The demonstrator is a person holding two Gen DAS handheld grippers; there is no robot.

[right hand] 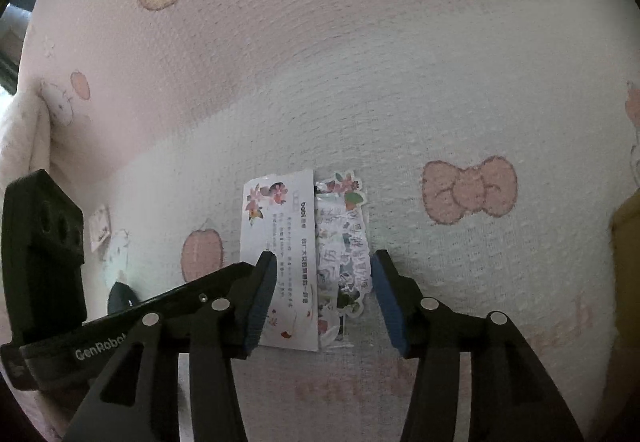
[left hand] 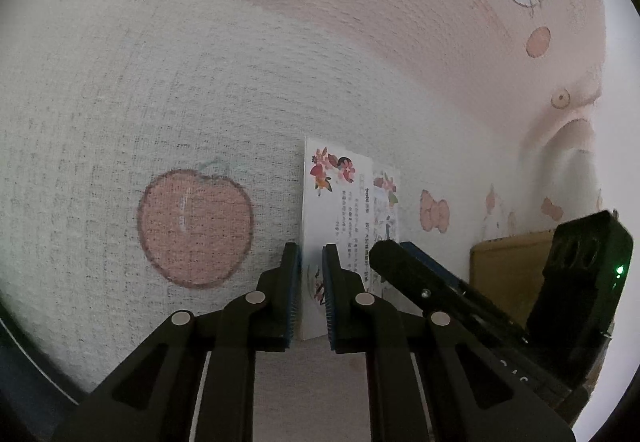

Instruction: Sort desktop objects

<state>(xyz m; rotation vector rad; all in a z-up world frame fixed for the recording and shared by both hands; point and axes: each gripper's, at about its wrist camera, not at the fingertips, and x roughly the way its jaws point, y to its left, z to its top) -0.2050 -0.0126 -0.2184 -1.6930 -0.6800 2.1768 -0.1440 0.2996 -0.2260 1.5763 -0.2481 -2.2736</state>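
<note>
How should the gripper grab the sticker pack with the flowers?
Probably by a long edge, coming down from above. The sticker pack is thin and lies flat on the cloth, so only its edges give a hold. The right gripper stands open astride it; the left gripper is shut on the card beside it.

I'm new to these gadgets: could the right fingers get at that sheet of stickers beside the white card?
Probably yes. The right fingers stand open around the stickers, with nothing over them; the left fingers pinch only the card.
</note>
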